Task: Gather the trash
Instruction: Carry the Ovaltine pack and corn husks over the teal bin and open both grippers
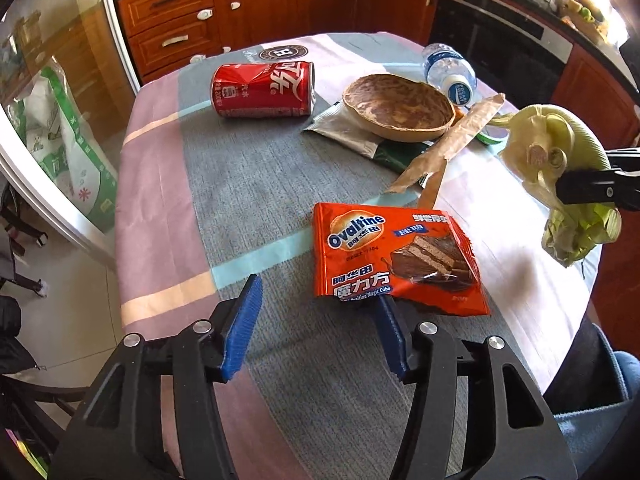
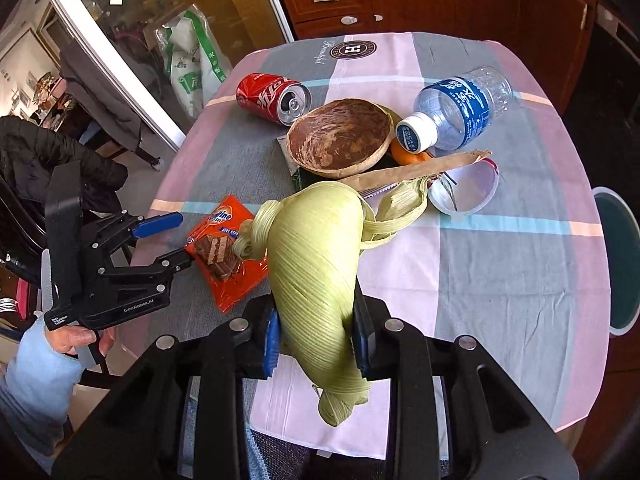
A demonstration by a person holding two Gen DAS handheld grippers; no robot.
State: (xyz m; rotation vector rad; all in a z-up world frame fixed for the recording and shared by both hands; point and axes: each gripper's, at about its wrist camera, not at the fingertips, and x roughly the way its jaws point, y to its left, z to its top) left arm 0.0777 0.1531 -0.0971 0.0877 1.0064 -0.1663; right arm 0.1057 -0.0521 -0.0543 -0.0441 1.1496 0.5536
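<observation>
My right gripper (image 2: pixel 316 336) is shut on a pale green corn husk (image 2: pixel 316 256) and holds it above the table; the husk also shows at the right of the left wrist view (image 1: pixel 552 152). My left gripper (image 1: pixel 320 312) is open, its right finger under the near edge of an orange Ovaltine wrapper (image 1: pixel 396 256) that lies on the checked tablecloth (image 1: pixel 248 184). From the right wrist view the left gripper (image 2: pixel 176 236) sits at the wrapper's (image 2: pixel 228 264) left edge. A red cola can (image 1: pixel 264 90) lies on its side.
A brown bowl (image 1: pixel 396 106) rests on a grey-green packet (image 1: pixel 348 132). A water bottle (image 1: pixel 450 70), a strip of brown paper (image 1: pixel 452 140), a clear plastic lid (image 2: pixel 464 192) and an orange piece (image 2: pixel 408 154) lie near it. A teal bin (image 2: pixel 618 260) stands right of the table.
</observation>
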